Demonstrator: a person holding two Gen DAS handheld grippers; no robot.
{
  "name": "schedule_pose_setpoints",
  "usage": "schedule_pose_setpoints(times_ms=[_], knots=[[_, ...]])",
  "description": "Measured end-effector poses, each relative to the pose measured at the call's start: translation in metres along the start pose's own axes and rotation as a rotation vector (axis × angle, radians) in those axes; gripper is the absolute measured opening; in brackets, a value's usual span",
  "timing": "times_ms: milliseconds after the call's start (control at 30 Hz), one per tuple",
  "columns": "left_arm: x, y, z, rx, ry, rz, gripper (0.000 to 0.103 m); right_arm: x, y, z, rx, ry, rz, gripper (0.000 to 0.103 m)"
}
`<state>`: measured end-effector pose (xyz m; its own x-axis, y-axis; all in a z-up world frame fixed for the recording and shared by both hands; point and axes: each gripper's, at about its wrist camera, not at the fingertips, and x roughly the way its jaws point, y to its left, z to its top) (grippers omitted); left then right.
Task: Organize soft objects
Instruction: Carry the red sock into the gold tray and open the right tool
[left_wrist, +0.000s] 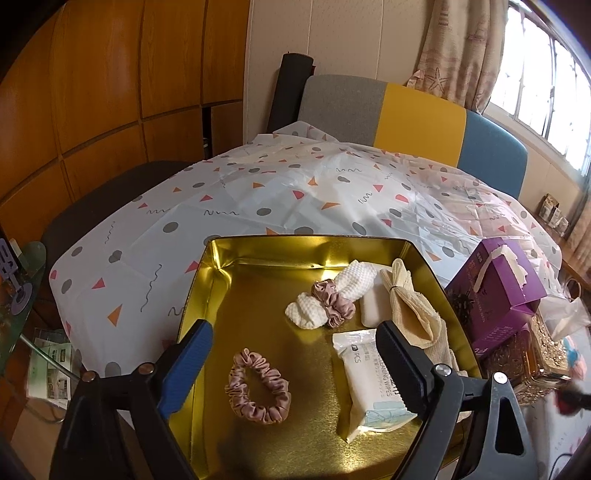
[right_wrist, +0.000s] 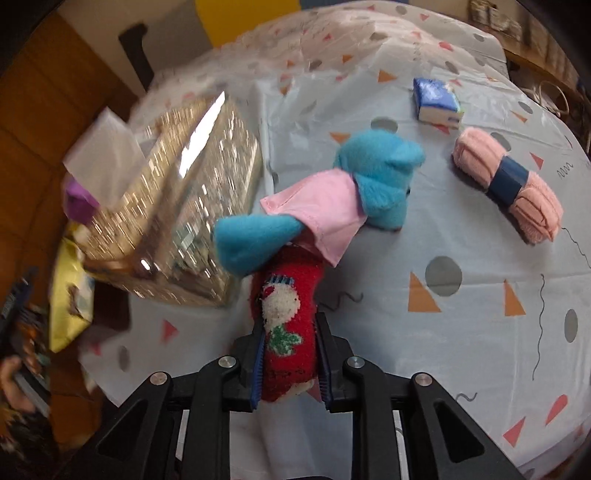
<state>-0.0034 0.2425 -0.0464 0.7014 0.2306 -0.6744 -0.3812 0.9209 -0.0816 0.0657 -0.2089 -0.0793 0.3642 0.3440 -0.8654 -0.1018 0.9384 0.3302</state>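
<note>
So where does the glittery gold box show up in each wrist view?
Left wrist: at the right edge, low, the glittery gold box sits under the purple tissue box, right of the gold tray.
Right wrist: upper left, blurred, the same box, left of the red sock held in the right gripper.
Shared landmark: the patterned tablecloth.

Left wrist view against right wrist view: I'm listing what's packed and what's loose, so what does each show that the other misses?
Only the left: the gold tin holding a scrunchie, wipes and cloths, with the left gripper open above.

Only the right: the right gripper shut on a red sock, a blue plush toy, pink yarn, a small blue pack.

Both: the patterned tablecloth and glittery box.
</note>
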Motion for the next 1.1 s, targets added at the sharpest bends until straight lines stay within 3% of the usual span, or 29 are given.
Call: schedule_pose_setpoints(times_ms=[167, 300, 467, 567, 767, 967, 1100], knots=[[-0.001, -0.003, -0.001, 0.007, 0.001, -0.005, 0.091, -0.015, -0.008, 0.002, 0.032, -0.065, 0.066, 0.022], [-0.001, -0.002, 0.000, -0.002, 0.009, -0.015, 0.091, -0.026, -0.018, 0.001, 0.045, -0.105, 0.313, 0.022], [-0.002, -0.002, 0.000, 0.000, 0.004, -0.014, 0.091, -0.061, -0.040, 0.001, 0.182, -0.305, 0.607, 0.022], [-0.002, -0.002, -0.001, -0.001, 0.003, -0.011, 0.092, -0.080, -0.034, 0.007, 0.161, -0.371, 0.529, 0.022], [-0.001, 0.002, -0.002, 0.006, 0.010, 0.008, 0.092, -0.077, -0.007, 0.024, 0.105, -0.359, 0.279, 0.022], [-0.004, 0.007, -0.004, 0.012, 0.003, 0.022, 0.092, -0.063, 0.029, 0.055, 0.037, -0.341, 0.198, 0.022], [-0.005, 0.012, -0.006, 0.009, 0.000, 0.026, 0.092, -0.053, 0.061, 0.080, -0.009, -0.331, 0.189, 0.022]])
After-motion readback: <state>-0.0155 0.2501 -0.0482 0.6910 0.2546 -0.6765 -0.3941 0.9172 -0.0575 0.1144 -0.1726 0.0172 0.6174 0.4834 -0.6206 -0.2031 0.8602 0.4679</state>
